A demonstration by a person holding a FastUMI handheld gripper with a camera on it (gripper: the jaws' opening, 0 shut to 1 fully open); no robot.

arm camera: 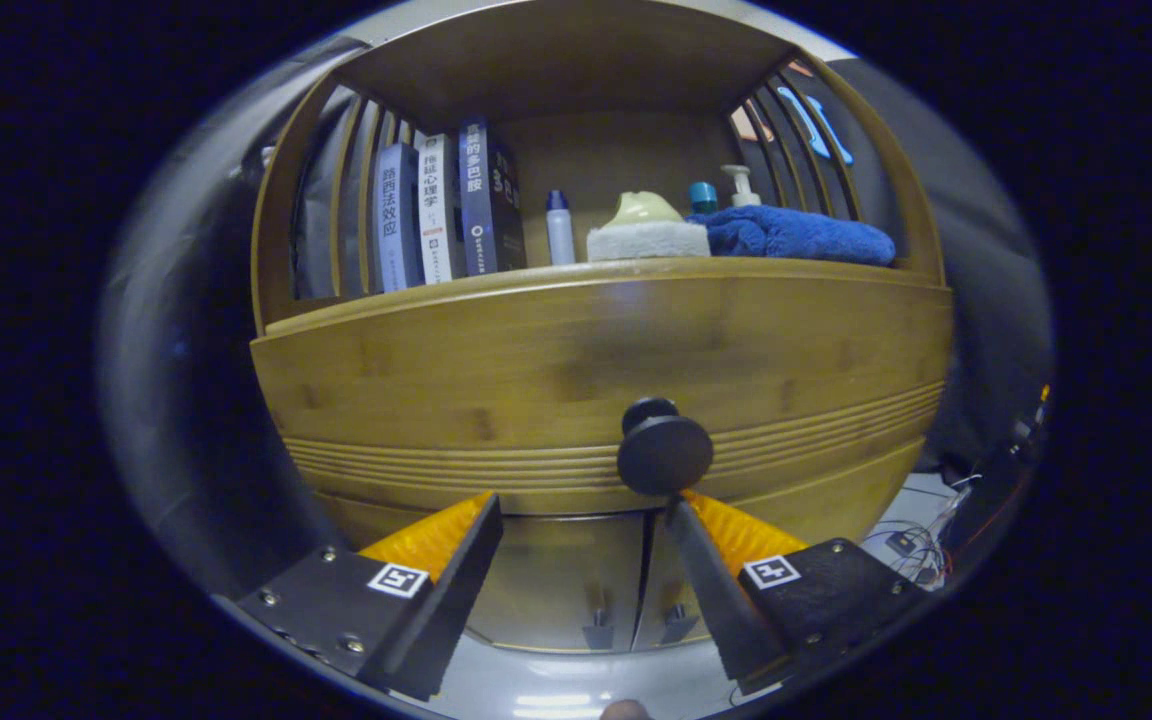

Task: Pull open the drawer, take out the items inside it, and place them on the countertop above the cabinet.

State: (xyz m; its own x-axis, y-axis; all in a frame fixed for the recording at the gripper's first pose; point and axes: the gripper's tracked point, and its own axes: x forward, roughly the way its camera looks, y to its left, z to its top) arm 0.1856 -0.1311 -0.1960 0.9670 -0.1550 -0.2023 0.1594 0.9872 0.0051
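Observation:
A bamboo cabinet fills the gripper view, its wide drawer front (536, 370) closed flush. A round dark knob (664, 452) sticks out from the drawer's middle. My gripper (591, 505) is open, fingers spread wide, just below and in front of the knob. The knob sits right above the right fingertip (684, 510), not between the fingers. Nothing is held. The countertop (576, 272) above the drawer carries books, bottles, a sponge and a towel. The drawer's inside is hidden.
On the countertop stand several upright books (436, 210) at the left, a small white bottle (560, 230), a sponge with a pale object on it (646, 238), and a folded blue towel (796, 235) with pump bottles behind. Two lower cabinet doors (596, 590) sit beneath the drawer. Cables (911, 545) lie on the floor to the right.

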